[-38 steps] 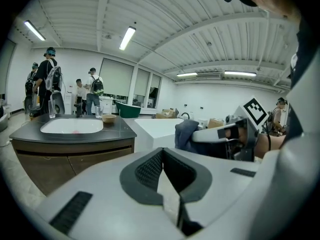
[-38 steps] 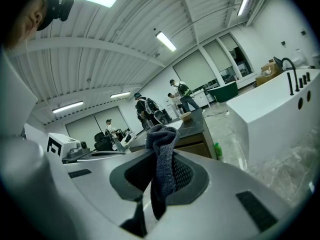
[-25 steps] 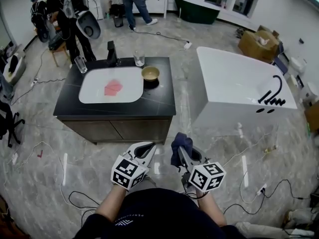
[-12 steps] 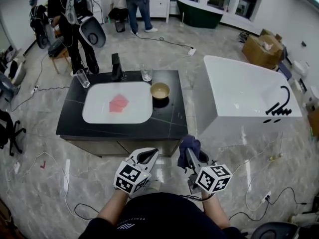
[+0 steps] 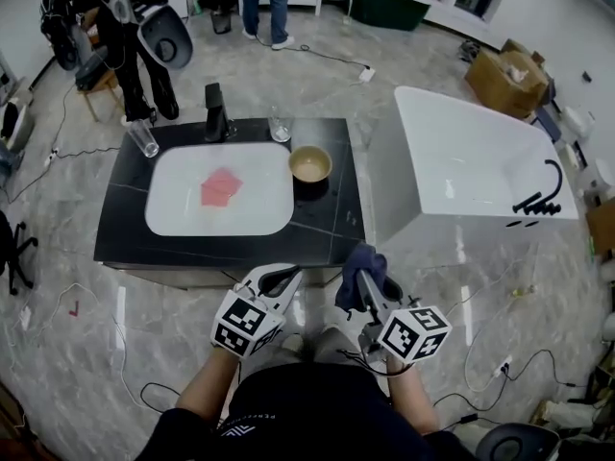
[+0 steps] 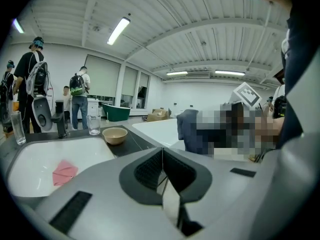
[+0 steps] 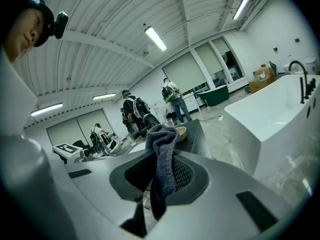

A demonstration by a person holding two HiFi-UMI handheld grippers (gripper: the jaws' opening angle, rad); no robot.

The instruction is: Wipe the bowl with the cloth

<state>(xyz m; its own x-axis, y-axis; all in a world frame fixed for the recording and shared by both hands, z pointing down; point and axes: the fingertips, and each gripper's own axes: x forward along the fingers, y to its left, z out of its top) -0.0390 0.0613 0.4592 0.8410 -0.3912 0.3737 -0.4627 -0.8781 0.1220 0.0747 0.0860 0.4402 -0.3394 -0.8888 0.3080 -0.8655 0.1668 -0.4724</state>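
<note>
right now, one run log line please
left gripper: shut, empty | right gripper: shut on dark blue-grey cloth | tan round bowl: on black counter, untouched | wipe: not started

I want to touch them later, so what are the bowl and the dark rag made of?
The bowl looks like glazed ceramic, though it might be plastic: it is smooth and tan with a faint shine. The cloth looks like soft woven or terry fabric: it has a fuzzy ribbed surface and hangs in limp folds.
</note>
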